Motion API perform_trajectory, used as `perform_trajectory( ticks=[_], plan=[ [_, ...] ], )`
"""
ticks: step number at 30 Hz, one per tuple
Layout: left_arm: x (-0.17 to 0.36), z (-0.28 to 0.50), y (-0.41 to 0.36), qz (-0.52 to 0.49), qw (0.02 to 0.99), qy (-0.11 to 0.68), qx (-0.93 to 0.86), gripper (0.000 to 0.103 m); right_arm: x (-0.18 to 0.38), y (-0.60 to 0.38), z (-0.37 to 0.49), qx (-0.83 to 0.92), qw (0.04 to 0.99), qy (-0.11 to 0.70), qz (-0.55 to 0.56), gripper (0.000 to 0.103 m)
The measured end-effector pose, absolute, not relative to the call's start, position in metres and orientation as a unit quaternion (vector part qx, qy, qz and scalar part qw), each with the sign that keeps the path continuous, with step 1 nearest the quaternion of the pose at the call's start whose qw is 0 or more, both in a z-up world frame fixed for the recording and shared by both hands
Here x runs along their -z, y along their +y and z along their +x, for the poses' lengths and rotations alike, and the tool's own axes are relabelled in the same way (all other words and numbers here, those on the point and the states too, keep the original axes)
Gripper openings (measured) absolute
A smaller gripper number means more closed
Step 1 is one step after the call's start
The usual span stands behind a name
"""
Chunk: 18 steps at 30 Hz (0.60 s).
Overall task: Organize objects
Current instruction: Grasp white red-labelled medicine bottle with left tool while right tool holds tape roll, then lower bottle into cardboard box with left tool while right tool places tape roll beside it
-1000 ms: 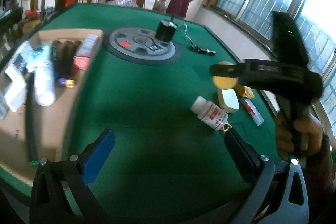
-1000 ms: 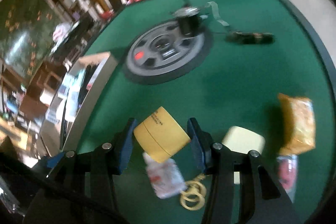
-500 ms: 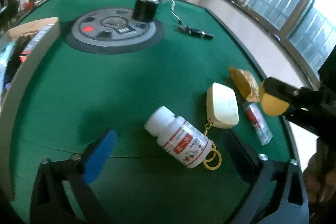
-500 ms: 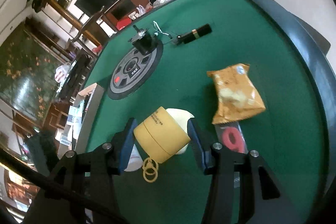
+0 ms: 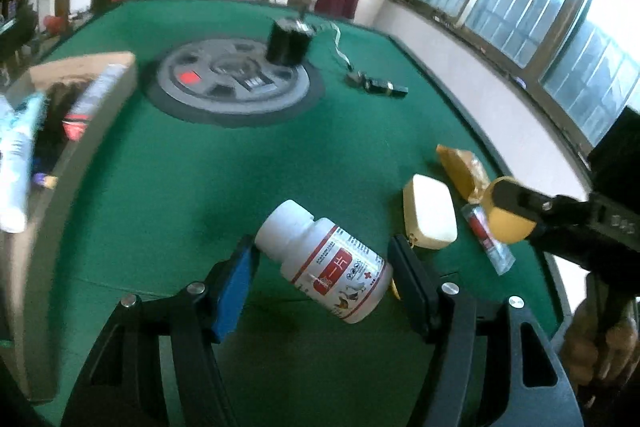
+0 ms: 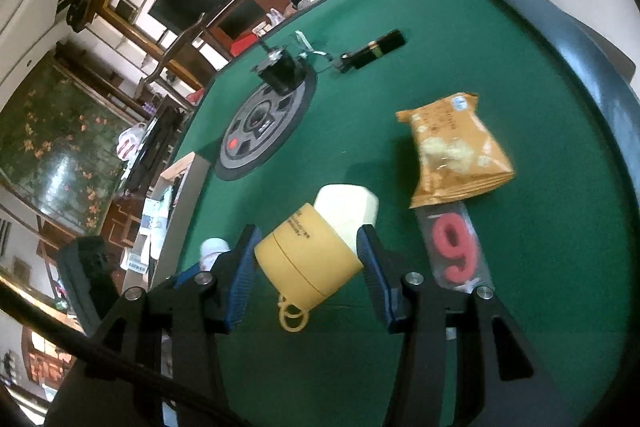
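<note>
Your left gripper (image 5: 322, 273) is closing its jaws around the white pill bottle (image 5: 325, 263), which lies on its side on the green table (image 5: 200, 167) between the blue pad on one side and the black pad on the other; the cap end sits right at the blue pad, but you cannot tell whether either pad presses on it yet. Your right gripper (image 6: 308, 261) pinches a yellow round tub (image 6: 306, 261) held clear of the felt.

Just past the bottle's base lies a cream case (image 5: 429, 211) with yellow rings (image 6: 292, 319) on it, the rings half hidden behind the black finger in the left view. Beside the case are an orange snack bag (image 6: 452, 155) and, touching its lower edge, a clear packet with a red 9 (image 6: 454, 251). In the left view your right gripper and its tub cover part of that packet and the bag.

Farther out sits a grey round disc (image 5: 234, 85) with a black cylinder (image 5: 289, 41) on its rim, and a small black device (image 5: 378, 85) on a wire beside it. To the left, well apart from the bottle, stands a cardboard box (image 5: 80, 147) holding tubes and packets, blurred and cut off by the frame edge
</note>
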<state>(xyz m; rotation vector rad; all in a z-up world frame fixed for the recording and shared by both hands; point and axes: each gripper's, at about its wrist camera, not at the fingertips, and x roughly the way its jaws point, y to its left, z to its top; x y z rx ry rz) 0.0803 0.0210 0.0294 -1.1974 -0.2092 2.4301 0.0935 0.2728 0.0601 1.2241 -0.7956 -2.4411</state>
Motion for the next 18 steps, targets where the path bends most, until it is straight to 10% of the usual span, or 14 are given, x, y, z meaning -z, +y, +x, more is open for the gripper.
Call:
perform_trajectory(
  ticks=[18],
  plan=[
    [-0.048, 0.113, -0.208, -0.383, 0.029, -0.106, -0.917, 0.06, -0.073, 0.046, 0.054, 0.814, 0.287, -0.156, 0.48, 0.048]
  ],
)
